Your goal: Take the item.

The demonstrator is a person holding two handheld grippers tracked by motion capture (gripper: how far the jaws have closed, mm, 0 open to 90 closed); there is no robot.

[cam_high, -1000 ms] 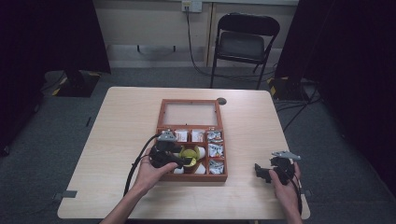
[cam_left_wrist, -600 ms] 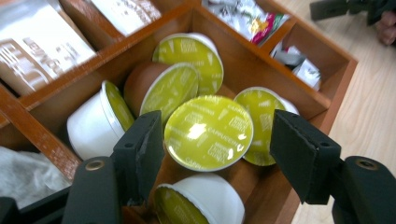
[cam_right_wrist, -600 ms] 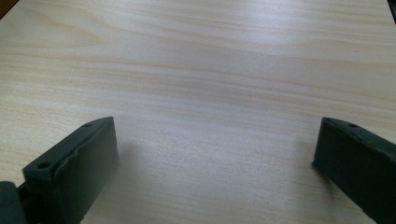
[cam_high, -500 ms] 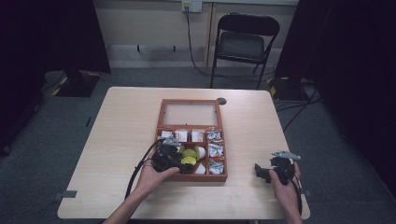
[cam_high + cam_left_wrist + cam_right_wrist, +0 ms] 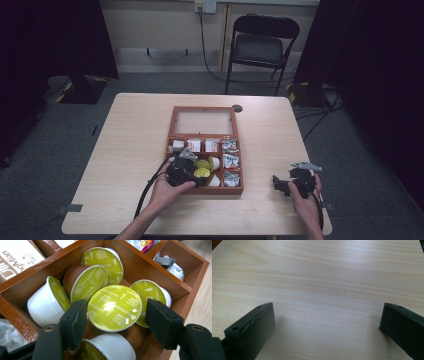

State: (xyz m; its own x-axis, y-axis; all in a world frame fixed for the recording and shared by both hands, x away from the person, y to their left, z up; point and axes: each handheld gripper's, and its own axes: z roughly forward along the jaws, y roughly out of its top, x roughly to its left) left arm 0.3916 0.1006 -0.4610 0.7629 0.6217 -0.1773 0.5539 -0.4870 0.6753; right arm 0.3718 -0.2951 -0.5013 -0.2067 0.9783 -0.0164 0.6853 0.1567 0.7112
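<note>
We see the left tongs (image 5: 196, 175) lowered into the front compartment of the partitioned reddish-brown wooden box (image 5: 172, 131), which sits in the middle of the pale wooden bench (image 5: 130, 130). In the left gripper view these tongs (image 5: 116, 315) are spread wide, released, with a round coffee capsule with a shiny yellow-green foil lid (image 5: 114, 307) lying between the two jaws; the left jaw stands just beside its rim, the right jaw a little apart, and we cannot tell whether either touches it. The capsule rests tilted on top of other like capsules in the same compartment, among them a white-bodied capsule (image 5: 46, 306) to its left and a brown-bodied capsule (image 5: 85, 281) behind it. Neighbouring compartments hold paper packets and crinkled sachets (image 5: 230, 161).

The right tongs (image 5: 285, 184) rest near the front right corner of the bench, well apart from the box. In the right gripper view they (image 5: 327, 322) are released too, jaws wide over bare wood.
</note>
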